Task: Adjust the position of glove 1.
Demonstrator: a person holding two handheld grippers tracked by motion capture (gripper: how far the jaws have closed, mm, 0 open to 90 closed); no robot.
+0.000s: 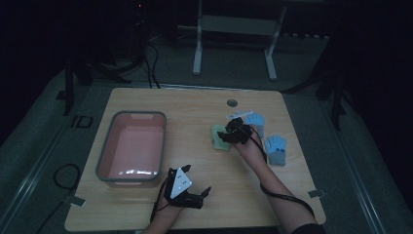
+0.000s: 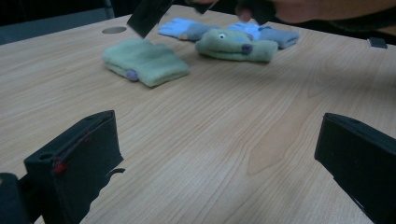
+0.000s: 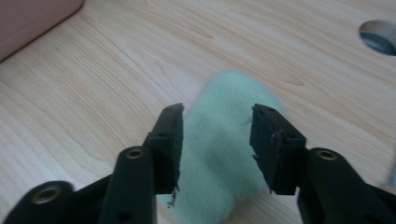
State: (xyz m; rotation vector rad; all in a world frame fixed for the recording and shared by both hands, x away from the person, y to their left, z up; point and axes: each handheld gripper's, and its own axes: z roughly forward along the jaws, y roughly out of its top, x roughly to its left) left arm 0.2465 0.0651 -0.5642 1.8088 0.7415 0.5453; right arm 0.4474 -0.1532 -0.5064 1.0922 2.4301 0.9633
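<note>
A pale green glove (image 3: 224, 154) lies flat on the wooden table (image 1: 195, 112). My right gripper (image 3: 217, 112) hovers open just above it, a jaw on each side, not closed on it. From above, this gripper (image 1: 230, 134) sits over the green glove (image 1: 219, 139) right of centre. In the left gripper view the same green glove (image 2: 144, 60) lies beside a second green one (image 2: 236, 45) with an eye sewn on. Two blue gloves (image 1: 255, 119) (image 1: 276, 148) lie further right. My left gripper (image 1: 198, 179) rests near the front edge, its jaws (image 2: 219, 140) wide open and empty.
A pink bin (image 1: 131, 146) with a grey rim stands on the left half of the table, nothing visible inside. A round cable hole (image 1: 232, 103) is near the far edge. Bare wood lies between the bin and the gloves. The room around is dark.
</note>
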